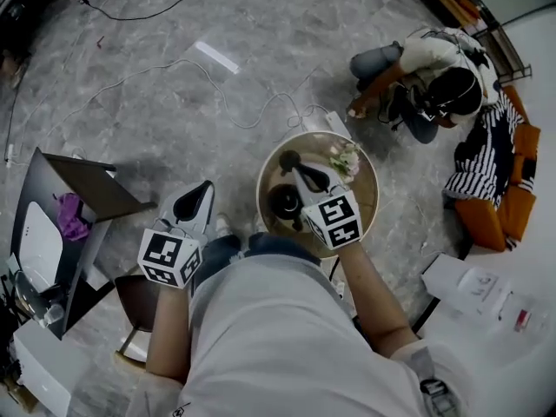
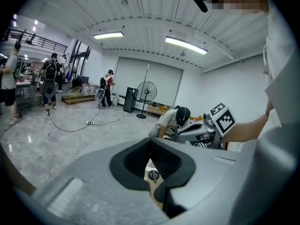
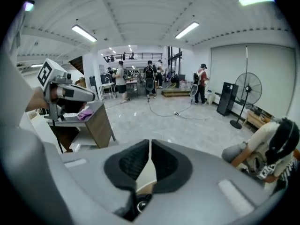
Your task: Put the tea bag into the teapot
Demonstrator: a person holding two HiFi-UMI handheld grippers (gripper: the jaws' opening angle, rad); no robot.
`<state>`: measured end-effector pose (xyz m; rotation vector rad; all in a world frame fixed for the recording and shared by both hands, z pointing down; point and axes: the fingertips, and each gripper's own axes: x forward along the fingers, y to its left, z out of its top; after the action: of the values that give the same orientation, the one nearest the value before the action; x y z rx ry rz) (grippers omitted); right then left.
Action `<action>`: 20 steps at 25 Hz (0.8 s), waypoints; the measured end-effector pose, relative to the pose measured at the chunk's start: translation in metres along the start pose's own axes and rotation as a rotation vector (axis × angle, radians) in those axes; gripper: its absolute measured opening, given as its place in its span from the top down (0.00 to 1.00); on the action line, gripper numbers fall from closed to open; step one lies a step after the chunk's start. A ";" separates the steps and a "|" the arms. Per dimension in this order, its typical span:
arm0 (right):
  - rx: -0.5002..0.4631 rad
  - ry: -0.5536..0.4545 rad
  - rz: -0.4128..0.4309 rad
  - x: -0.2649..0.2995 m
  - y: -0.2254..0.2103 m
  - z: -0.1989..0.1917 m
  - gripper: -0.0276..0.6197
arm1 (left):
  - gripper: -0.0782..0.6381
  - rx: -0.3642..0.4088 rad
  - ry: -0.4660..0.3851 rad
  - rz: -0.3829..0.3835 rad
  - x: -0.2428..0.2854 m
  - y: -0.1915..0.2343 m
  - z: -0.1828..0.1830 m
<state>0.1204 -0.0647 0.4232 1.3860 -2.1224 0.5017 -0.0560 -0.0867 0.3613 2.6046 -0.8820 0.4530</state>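
A dark teapot (image 1: pixel 282 201) stands on a small round wooden table (image 1: pixel 366 208) just in front of my knees. My right gripper (image 1: pixel 304 177) hovers over that table beside the teapot, jaws shut with nothing between them. My left gripper (image 1: pixel 196 201) hangs left of the table over the floor, also shut and empty. In the left gripper view the pads meet, and the teapot's lid knob (image 2: pixel 153 175) shows through the gap below them. The right gripper view shows its pads pressed together above the teapot (image 3: pixel 139 206). No tea bag can be made out.
Pale flowers (image 1: pixel 346 158) and a small dark object (image 1: pixel 289 159) share the round table. A dark side table (image 1: pixel 82 189) with a purple cloth (image 1: pixel 69 217) stands left. A person (image 1: pixel 426 68) crouches at the upper right by an orange seat (image 1: pixel 508 202). Cables cross the floor.
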 end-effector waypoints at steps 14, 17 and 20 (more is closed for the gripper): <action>-0.051 -0.331 -0.085 -0.075 0.008 0.128 0.93 | 0.88 0.142 -0.270 -0.088 -0.020 -0.015 0.119; -0.072 -0.370 -0.088 -0.083 0.014 0.140 0.93 | 0.88 0.169 -0.311 -0.089 -0.029 -0.016 0.133; -0.086 -0.407 -0.088 -0.088 0.020 0.150 0.93 | 0.88 0.184 -0.331 -0.084 -0.037 -0.015 0.139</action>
<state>0.0939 -0.0812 0.2504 1.6318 -2.3488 0.0941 -0.0494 -0.1157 0.2193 2.9279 -0.8600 0.0820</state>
